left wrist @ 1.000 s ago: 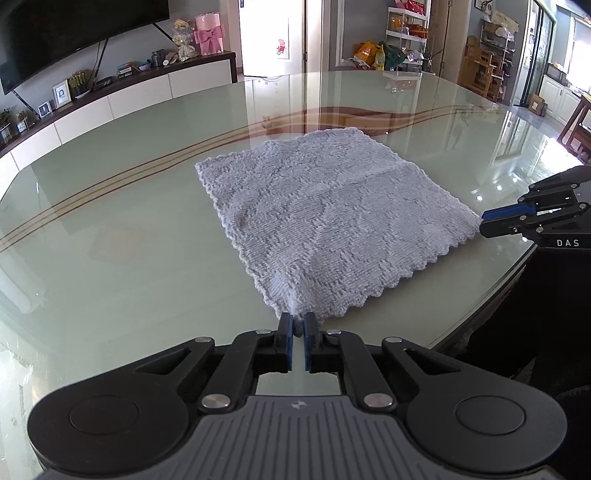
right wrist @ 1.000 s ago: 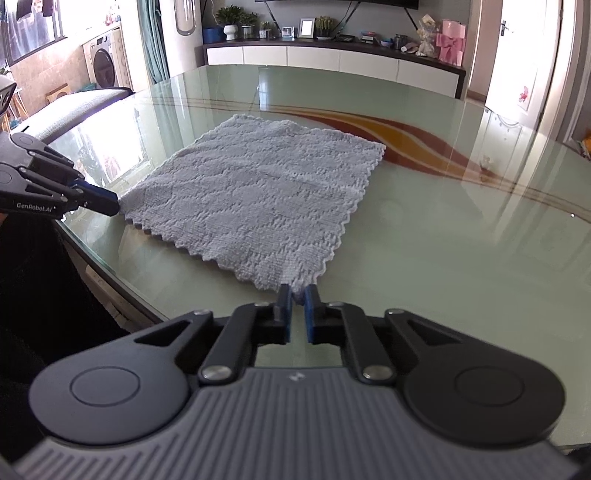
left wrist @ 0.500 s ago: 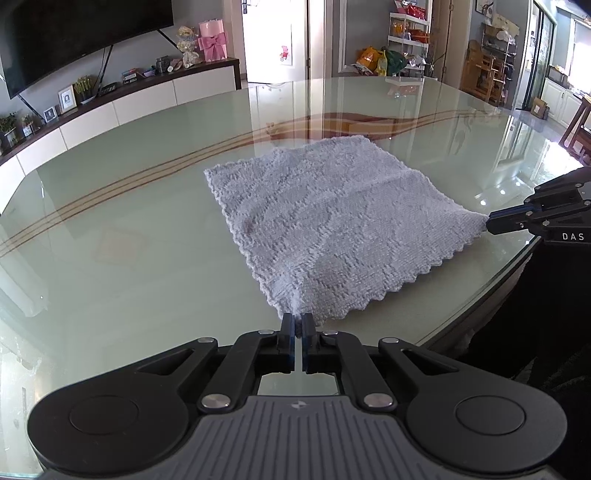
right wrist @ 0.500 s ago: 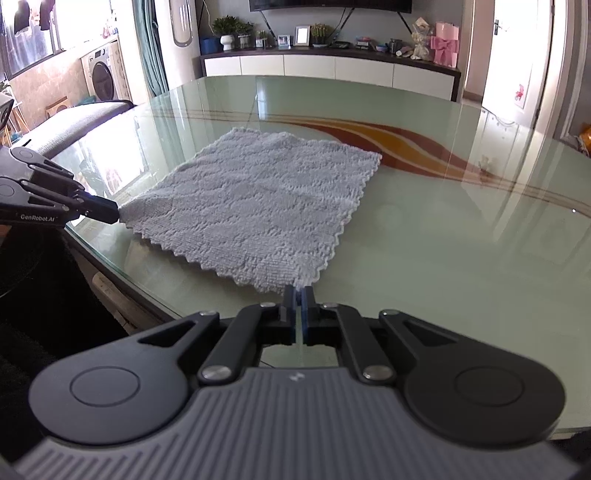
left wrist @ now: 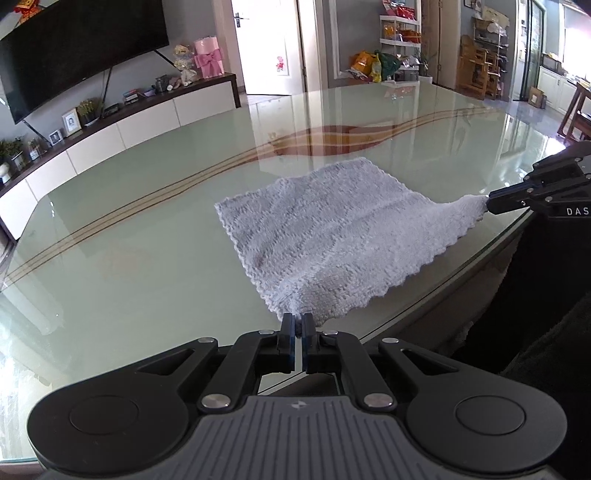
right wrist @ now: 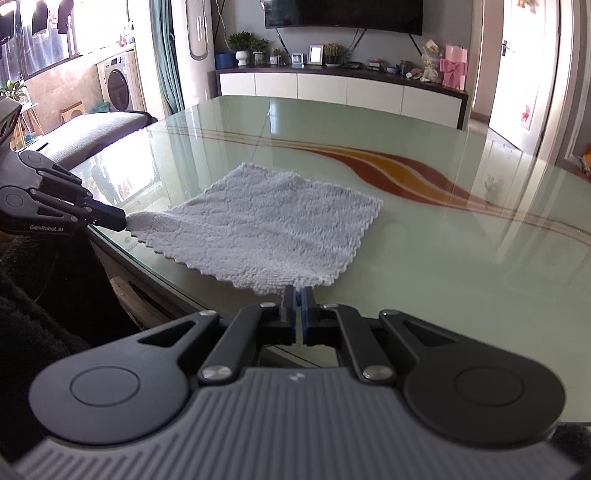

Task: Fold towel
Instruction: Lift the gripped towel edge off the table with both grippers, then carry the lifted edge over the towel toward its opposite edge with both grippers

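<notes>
White towel (left wrist: 325, 236) between hand-held grippers

- Bright daylight from the windows (right wrist: 40, 33) and the doorway (left wrist: 273, 44).
- Strong glare on the glass table (left wrist: 147, 229).
- Fisheye bends the edges; the far room is soft.

Black hand-held gripper (left wrist: 298, 325); blue pads (left wrist: 292, 345)

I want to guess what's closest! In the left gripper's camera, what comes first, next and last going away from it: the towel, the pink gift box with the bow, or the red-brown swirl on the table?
From the left gripper:
1. towel, pinched at its tip.
2. red-brown swirl, mid-table beyond the towel.
3. pink gift box, on the far cabinet, upper left.
</notes>
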A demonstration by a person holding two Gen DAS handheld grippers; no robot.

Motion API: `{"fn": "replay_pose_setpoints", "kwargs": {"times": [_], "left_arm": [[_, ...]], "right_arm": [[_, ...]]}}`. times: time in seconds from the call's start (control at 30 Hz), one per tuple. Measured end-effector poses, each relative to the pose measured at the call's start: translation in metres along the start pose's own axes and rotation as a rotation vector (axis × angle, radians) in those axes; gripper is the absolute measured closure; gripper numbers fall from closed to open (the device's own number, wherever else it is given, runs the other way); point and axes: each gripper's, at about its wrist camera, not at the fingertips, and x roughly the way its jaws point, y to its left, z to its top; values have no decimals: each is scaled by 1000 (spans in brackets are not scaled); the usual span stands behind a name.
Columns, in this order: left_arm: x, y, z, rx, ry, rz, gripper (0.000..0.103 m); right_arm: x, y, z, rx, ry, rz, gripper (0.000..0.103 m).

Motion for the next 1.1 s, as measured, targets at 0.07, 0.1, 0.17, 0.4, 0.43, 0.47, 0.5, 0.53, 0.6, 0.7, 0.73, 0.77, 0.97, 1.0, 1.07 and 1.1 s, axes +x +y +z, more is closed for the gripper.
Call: {"fn": "replay_pose_setpoints", "kwargs": {"times": [0.07, 0.1, 0.17, 0.4, 0.43, 0.47, 0.5, 0.53, 0.6, 0.7, 0.73, 0.77, 0.97, 1.0, 1.07, 1.1], "left_arm": [[0, 2, 2, 0, -3, 7, 100], [1, 3, 4, -1, -5, 9, 100], [2, 5, 5, -1, -4, 11, 100], [1, 2, 8, 3, -11, 17, 100], [1, 2, 8, 2, -13, 18, 100], [0, 2, 9, 1, -16, 17, 100], [0, 2, 9, 0, -18, 18, 100], [-1, 2, 9, -1, -21, 19, 100], [-2, 1, 11, 3, -25, 21, 100], [-2, 1, 14, 10, -31, 28, 100], [-2, 1, 16, 12, -35, 31, 100], [-2, 1, 18, 13, -39, 34, 100], [-1, 4, 27, 18, -55, 49, 100], [-1, 4, 29, 20, -56, 52, 100], [1, 5, 32, 19, -59, 56, 100], [2, 5, 32, 18, -60, 57, 100]], "right_arm": [[1, -2, 5, 2, -11, -7, 100], [2, -2, 6, 1, -14, -8, 100], [1, -2, 7, 2, -18, -9, 100], [3, -6, 16, 0, -35, -10, 100], [3, -5, 15, -2, -37, -10, 100], [1, -3, 14, -3, -39, -11, 100], [0, -2, 14, -3, -41, -11, 100], [0, -2, 15, -3, -44, -11, 100], [0, -2, 17, -5, -51, -12, 100], [-1, -2, 19, -6, -62, -18, 100], [-1, -3, 20, -6, -66, -23, 100], [0, -3, 21, -4, -68, -26, 100], [-2, -6, 24, 6, -81, -29, 100], [-2, -7, 25, 9, -84, -29, 100], [-1, -9, 27, 13, -88, -28, 100], [1, -10, 29, 14, -90, -30, 100]]}}
